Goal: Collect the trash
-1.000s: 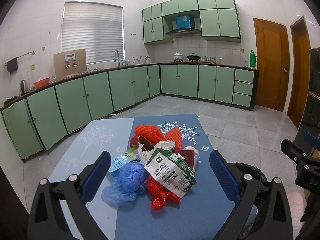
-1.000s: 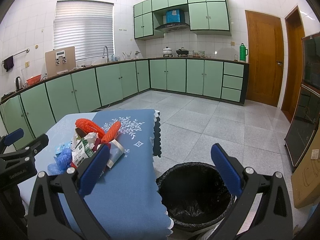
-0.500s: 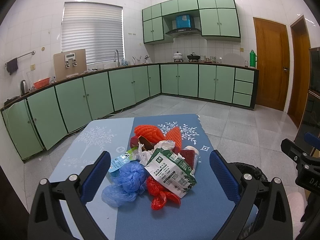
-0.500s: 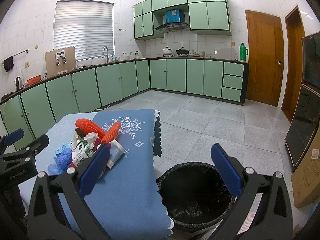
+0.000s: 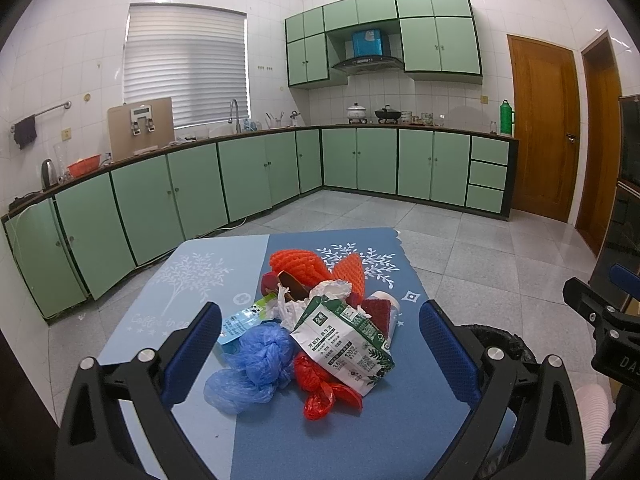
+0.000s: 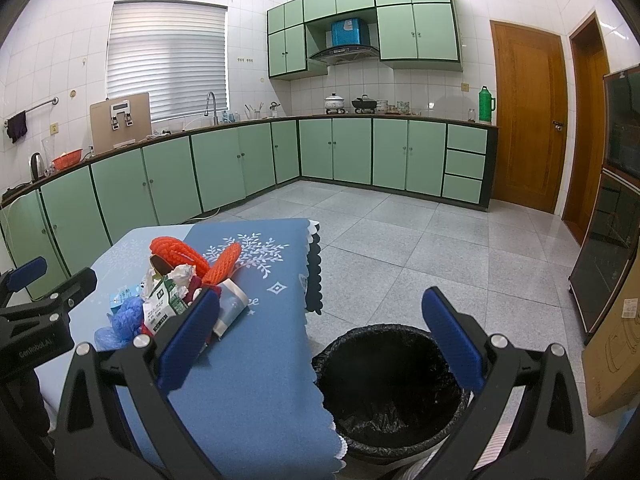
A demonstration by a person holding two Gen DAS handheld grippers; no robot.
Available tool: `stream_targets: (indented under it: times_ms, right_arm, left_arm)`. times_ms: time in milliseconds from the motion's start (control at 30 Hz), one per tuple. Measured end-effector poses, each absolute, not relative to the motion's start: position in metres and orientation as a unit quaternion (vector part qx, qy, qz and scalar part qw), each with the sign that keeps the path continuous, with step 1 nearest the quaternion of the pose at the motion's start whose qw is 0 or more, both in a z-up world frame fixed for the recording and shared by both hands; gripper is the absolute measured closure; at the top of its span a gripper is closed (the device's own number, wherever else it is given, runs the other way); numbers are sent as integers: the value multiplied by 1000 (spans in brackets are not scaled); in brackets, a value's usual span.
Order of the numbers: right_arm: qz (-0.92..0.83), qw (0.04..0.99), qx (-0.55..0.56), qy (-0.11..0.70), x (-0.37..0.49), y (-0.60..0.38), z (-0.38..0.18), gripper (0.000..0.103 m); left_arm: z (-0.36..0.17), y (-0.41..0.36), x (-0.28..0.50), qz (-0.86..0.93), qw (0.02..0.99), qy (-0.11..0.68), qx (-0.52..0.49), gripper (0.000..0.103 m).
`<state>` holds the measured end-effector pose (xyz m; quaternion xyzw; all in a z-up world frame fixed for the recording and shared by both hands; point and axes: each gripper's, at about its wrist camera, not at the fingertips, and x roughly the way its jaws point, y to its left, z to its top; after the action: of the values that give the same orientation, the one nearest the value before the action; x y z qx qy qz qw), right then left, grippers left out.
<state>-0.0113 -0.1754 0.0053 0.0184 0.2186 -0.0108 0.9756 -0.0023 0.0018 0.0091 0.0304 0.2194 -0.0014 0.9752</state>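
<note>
A heap of trash lies on the blue tablecloth (image 5: pixel 280 432): a green-and-white carton (image 5: pixel 344 340), a blue plastic bag (image 5: pixel 256 364), a red plastic bag (image 5: pixel 324 388), orange foam netting (image 5: pixel 296 264) and crumpled white paper (image 5: pixel 332 290). My left gripper (image 5: pixel 320 348) is open, its fingers either side of the heap and a little short of it. My right gripper (image 6: pixel 320 332) is open over the table's right edge, above a black-lined bin (image 6: pixel 392 384) on the floor. The same heap (image 6: pixel 168 300) lies to its left.
The bin's rim (image 5: pixel 500 338) shows right of the table. Green kitchen cabinets (image 5: pixel 248 176) run along the far walls across a tiled floor (image 6: pixel 400 232). A dark glass cabinet (image 6: pixel 612 264) and a cardboard box (image 6: pixel 616 352) stand at the right. Wooden doors (image 6: pixel 528 120) are behind.
</note>
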Motion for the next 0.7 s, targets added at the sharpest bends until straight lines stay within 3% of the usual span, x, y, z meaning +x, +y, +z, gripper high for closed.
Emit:
stream_targets:
  times_ms: [700]
  right_arm:
    - [-11,975,20,219,-10,-177,7,5]
  left_arm:
    - [7,3,-2,0,975,219,29,6]
